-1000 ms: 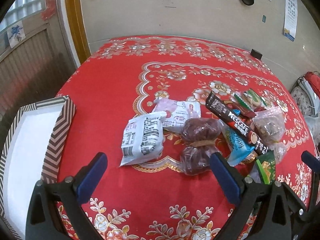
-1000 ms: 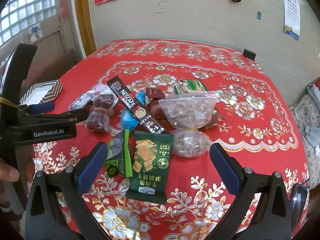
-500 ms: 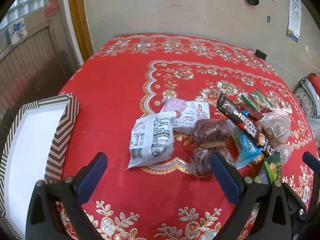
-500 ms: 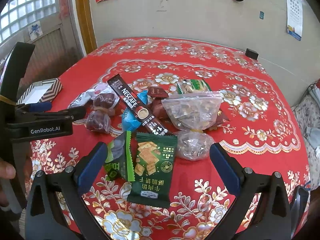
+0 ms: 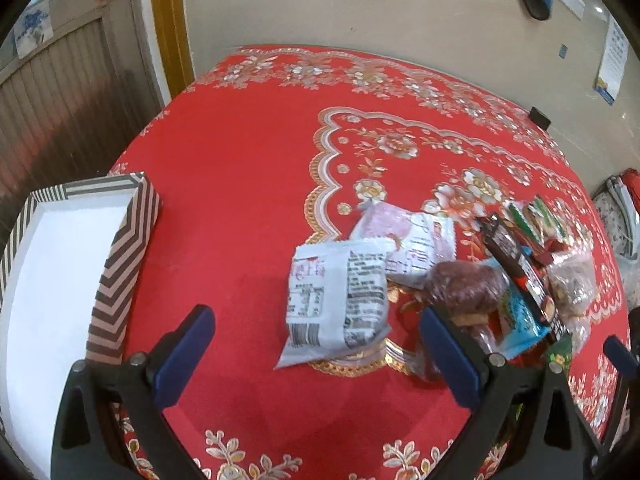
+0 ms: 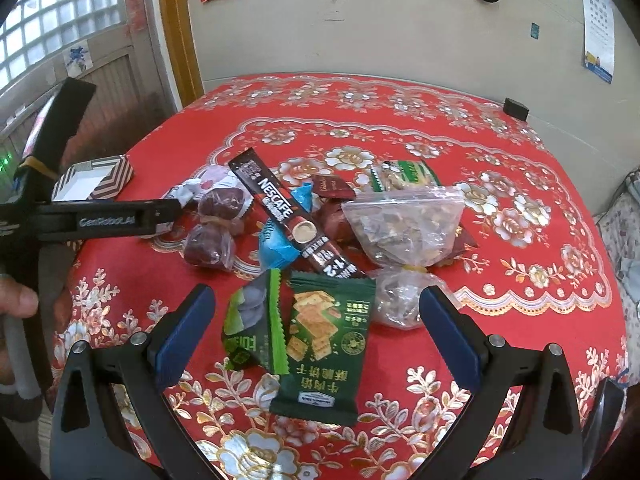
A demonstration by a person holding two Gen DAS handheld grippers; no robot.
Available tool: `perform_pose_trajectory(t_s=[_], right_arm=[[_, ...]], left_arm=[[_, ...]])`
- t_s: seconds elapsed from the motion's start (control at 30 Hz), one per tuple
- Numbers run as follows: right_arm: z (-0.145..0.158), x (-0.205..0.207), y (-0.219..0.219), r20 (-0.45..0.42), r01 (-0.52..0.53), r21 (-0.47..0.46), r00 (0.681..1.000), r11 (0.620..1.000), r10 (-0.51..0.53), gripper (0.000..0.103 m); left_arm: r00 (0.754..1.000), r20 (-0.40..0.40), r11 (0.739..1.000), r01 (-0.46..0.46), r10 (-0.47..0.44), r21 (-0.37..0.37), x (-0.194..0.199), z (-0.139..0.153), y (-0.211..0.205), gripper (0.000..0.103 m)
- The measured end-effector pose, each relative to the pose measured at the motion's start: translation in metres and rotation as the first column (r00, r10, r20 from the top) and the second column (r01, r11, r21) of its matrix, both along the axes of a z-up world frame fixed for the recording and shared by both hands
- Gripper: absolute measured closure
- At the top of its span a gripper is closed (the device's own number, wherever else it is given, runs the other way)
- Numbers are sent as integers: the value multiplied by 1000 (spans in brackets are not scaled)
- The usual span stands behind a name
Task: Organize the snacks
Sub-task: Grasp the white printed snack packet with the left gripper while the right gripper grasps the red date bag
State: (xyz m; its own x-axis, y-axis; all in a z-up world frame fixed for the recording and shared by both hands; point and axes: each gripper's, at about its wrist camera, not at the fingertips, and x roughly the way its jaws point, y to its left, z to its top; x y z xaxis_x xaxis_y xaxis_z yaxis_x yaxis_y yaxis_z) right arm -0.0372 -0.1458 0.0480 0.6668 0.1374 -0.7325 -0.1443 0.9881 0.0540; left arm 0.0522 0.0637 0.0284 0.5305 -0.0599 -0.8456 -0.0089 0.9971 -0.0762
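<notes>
A striped box [image 5: 120, 264] sits at the worktop's [image 5: 248, 160] left edge. The left hand-held gripper [image 5: 316, 344] hangs wide and empty before a white packet [image 5: 336, 300]: light, crinkly, likely slippery, best pinched across its flat middle. The right hand-held gripper [image 6: 316, 320], equally wide, frames a green biscuit packet [image 6: 324, 344].

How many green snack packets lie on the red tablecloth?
3. The cracker packet is nearest the right tongs, the smaller packet overlaps its left edge, and the striped packet lies behind the clear bag; more may be hidden.
</notes>
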Motion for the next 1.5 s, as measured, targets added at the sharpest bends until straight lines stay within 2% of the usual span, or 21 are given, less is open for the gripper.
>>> perform_pose_trajectory(t_s=[0.2,0.27,0.33,0.37,0.4,0.43,0.57,0.7,0.83,1.1,1.13,1.2,1.27,1.33,1.5], right_arm=[[3,4,9,2,-27,9,1000,1000,27,1],[4,5,11,2,-33,12,999,999,33,1],[6,8,21,4,-60,22,998,998,60,1],[7,10,25,3,-72,24,997,997,72,1],[8,12,29,1,-84,24,996,996,84,1],[8,15,34,-1,-97,25,995,995,97,1],[7,24,50,-16,-138,37,990,990,139,1],[6,36,57,-24,-163,45,986,986,164,1],[-2,60,65,-83,-177,111,979,978,187,1],[-13,87,88,-89,-154,-25,984,988,151,1],[-13,88,90,-85,-157,-34,984,987,154,2],[-12,89,91,-68,-162,-52,985,985,159,11],[-12,89,92,-68,-166,-72,985,983,161,24],[-8,88,93,-79,-190,-55,980,980,185,30],[-6,81,93,-108,-208,-6,973,978,206,30]], left_arm=[[1000,-23,999,-22,21,-35,11,-8,4,3],[999,-28,999,-23,22,-28,13,-10,4,11],[999,-47,999,-21,20,-25,17,-15,3,32],[999,-42,1000,-22,22,-14,18,-16,2,33],[999,-35,1000,-19,19,-10,18,-15,1,42],[999,-35,1000,-21,21,-3,19,-16,1,46],[999,-26,999,-21,20,-37,20,-15,6,47],[999,-2,999,-47,47,-23,16,-12,14,47],[996,33,997,-82,82,-10,13,-4,25,47],[994,37,994,-107,107,-3,11,-5,35,47],[993,37,994,-108,108,-1,10,-5,36,47],[992,44,993,-115,114,12,9,-4,37,47],[992,47,993,-119,119,13,7,-3,38,47],[992,47,993,-119,118,10,6,-3,40,47],[991,48,992,-124,123,11,4,-4,43,47]])
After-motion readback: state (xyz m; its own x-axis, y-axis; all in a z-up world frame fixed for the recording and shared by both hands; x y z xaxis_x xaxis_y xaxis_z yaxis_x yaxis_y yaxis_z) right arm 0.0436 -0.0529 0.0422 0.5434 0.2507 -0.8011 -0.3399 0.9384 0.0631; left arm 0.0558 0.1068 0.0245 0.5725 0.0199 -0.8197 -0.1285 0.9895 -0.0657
